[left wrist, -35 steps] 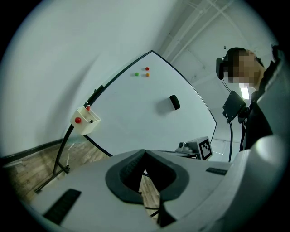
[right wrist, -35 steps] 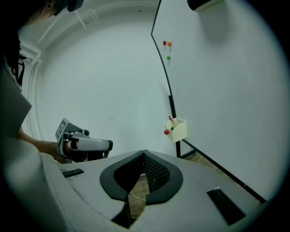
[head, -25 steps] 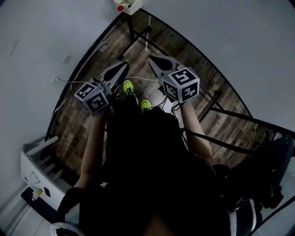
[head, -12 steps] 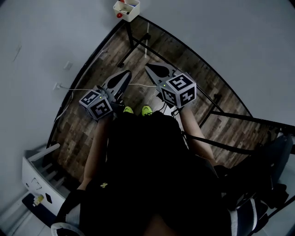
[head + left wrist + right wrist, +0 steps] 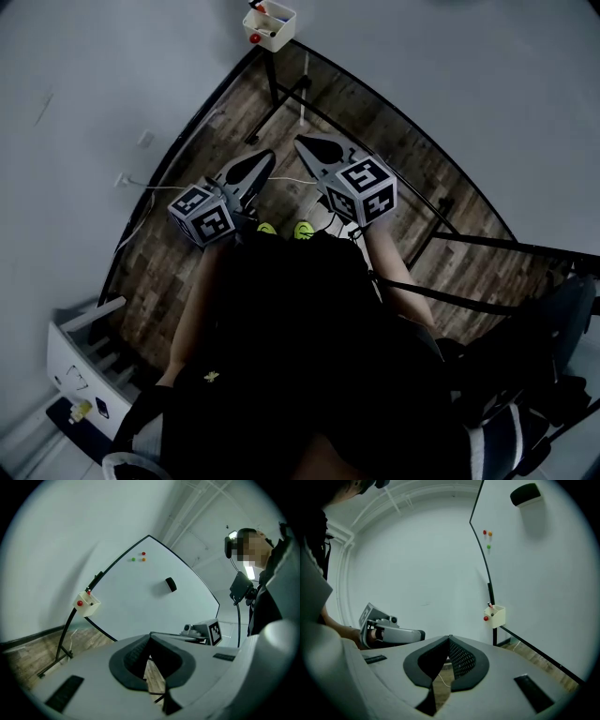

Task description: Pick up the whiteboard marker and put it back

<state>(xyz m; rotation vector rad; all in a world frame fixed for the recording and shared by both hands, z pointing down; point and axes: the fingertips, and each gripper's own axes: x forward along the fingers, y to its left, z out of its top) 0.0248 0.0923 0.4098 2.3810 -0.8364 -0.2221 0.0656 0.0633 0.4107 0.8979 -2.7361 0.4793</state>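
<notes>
**Student:** What state are the two claws in?

**Tutor:** The left gripper has its jaws together at the tips with nothing between them. Only the plank floor shows through the slot below. The right gripper is likewise closed and empty. In the head view both are held out side by side in front of the person, with their tips near each other but not touching.

**Student:** And the task's object?

**Tutor:** It is in neither claw. A cream holder with a red dot on its front hangs at the lower corner of the whiteboard, well apart from both grippers. A slim red-tipped stick stands in it. This is apparently the whiteboard marker, though it is too small to confirm. Higher on the board are three small magnets and a dark eraser.

**Student:** What differs from a second earlier?

**Tutor:** Both pairs of jaws are closed as before. The holder was then cut by the top edge of the head view and now lies further inside it. Both grippers sit slightly lower in the frame. The yellow-green shoes then showed clearly between the grippers. Now they show only as slivers at the edge of the dark clothing.
</notes>
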